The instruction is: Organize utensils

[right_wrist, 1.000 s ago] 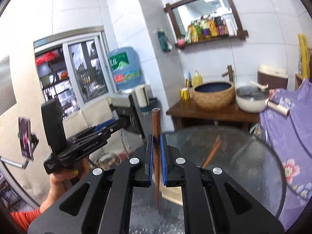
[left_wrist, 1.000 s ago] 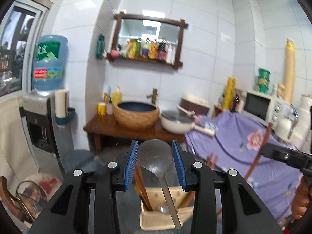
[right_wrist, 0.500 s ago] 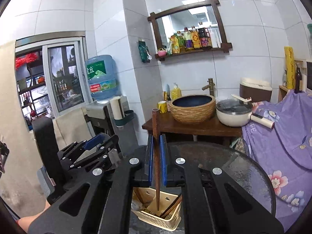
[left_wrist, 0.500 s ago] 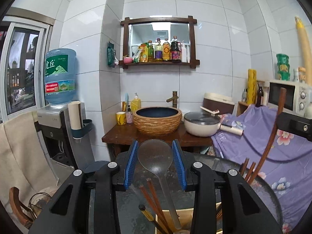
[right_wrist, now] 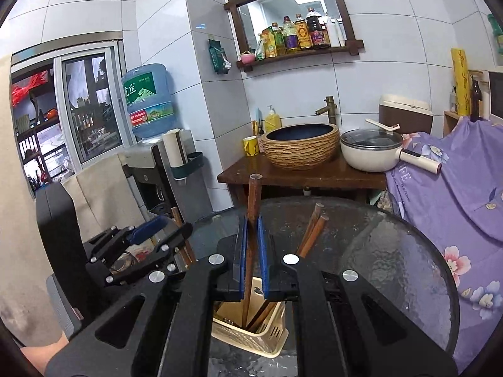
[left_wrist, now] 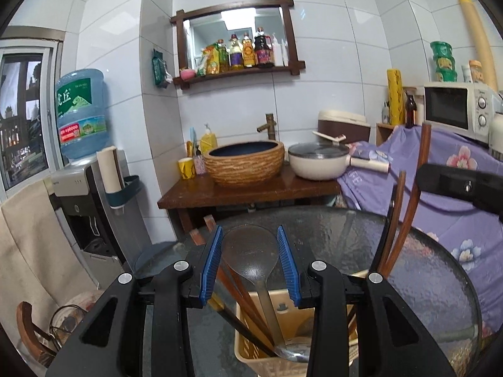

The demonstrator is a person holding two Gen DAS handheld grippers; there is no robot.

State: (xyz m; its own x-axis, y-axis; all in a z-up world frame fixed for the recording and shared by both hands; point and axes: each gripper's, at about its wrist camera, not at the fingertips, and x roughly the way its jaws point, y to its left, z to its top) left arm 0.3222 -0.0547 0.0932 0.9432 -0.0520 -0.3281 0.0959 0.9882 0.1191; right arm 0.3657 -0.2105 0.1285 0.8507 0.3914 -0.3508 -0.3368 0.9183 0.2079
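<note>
A beige slotted utensil holder (left_wrist: 267, 350) (right_wrist: 251, 333) stands on the round glass table (left_wrist: 418, 286). My left gripper (left_wrist: 249, 232) is shut on the bowl of a metal spoon (left_wrist: 248, 253), and the spoon's handle reaches down into the holder among several brown chopsticks (left_wrist: 248, 311). My right gripper (right_wrist: 251, 220) is shut on one upright brown chopstick (right_wrist: 254, 194) whose lower end stands inside the holder. Each gripper shows in the other's view: the right gripper (left_wrist: 456, 185) at the right, the left gripper (right_wrist: 147, 229) at the left.
Behind the glass table (right_wrist: 393, 267) a wooden stand (left_wrist: 239, 191) bears a woven basin (left_wrist: 245, 163) and a white lidded pan (left_wrist: 317, 161). A water dispenser (left_wrist: 81, 169) stands at the left. Purple flowered cloth (left_wrist: 456, 220) covers the right, with a microwave (left_wrist: 456, 110) above it.
Both grippers have come down toward the holder, which now fills the lower view. The spoon's handle and the chopstick's tip have sunk deeper into it. Both grips are unchanged.
</note>
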